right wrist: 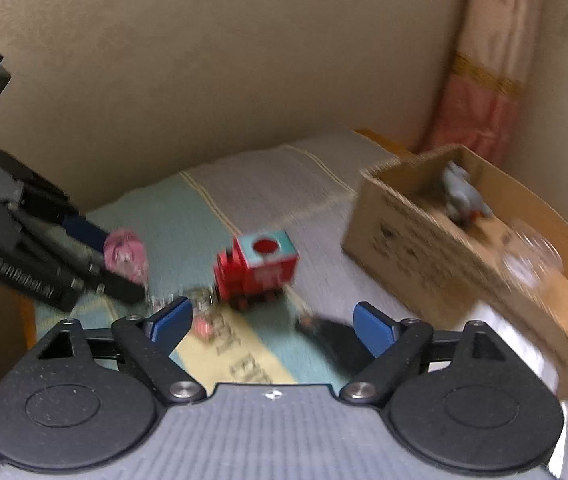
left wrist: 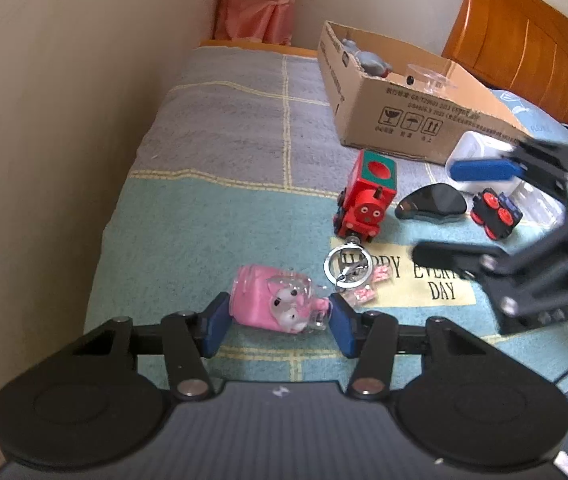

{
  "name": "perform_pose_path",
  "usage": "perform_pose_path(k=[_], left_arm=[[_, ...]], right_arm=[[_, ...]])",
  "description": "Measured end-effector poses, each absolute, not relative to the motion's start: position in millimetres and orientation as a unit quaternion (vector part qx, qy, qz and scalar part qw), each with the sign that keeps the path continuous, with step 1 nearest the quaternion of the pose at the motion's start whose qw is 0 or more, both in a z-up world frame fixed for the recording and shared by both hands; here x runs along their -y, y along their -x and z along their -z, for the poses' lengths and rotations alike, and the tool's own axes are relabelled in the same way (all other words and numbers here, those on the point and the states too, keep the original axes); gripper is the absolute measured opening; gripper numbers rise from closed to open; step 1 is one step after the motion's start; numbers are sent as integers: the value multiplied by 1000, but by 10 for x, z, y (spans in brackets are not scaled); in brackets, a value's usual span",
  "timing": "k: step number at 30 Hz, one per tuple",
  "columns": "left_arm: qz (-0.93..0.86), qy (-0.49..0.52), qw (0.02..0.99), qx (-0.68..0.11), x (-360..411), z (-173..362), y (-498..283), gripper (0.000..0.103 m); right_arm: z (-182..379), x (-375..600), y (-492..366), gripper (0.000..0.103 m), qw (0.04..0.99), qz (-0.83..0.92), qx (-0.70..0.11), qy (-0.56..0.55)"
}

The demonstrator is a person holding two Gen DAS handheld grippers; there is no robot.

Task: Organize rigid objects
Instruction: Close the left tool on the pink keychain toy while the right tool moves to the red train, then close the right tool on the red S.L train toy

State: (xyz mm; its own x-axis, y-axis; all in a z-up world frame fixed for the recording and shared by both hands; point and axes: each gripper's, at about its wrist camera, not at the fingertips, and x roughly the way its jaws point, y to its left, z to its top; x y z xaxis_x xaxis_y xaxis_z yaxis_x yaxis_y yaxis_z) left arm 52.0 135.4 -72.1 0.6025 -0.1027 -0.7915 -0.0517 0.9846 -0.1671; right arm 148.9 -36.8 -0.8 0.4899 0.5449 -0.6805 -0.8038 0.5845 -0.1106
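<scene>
Bed [left wrist: 211, 208], cardboard box [left wrist: 404, 120] holding grey toy [left wrist: 368, 60]

— Where am I working?
— A home bedroom: I see a blanket-covered bed [left wrist: 211, 200] below, a carved wooden headboard [left wrist: 524, 48] at two o'clock, pink curtain [left wrist: 259, 4] at twelve, wallpapered wall [left wrist: 63, 100] at nine.

Pink toy jar [left wrist: 273, 302] lying sideways; red train [left wrist: 366, 200], black mouse [left wrist: 432, 202], upturned wheeled toy [left wrist: 496, 212] near cardboard box [left wrist: 404, 120].
</scene>
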Motion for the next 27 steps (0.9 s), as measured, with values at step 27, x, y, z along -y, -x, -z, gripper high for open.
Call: perform_pose_path(k=[27], left_arm=[[8,32,889,-457,-1264,722,-568,50]], right_arm=[[109,520,-1326,56,830,-407,-337,180]])
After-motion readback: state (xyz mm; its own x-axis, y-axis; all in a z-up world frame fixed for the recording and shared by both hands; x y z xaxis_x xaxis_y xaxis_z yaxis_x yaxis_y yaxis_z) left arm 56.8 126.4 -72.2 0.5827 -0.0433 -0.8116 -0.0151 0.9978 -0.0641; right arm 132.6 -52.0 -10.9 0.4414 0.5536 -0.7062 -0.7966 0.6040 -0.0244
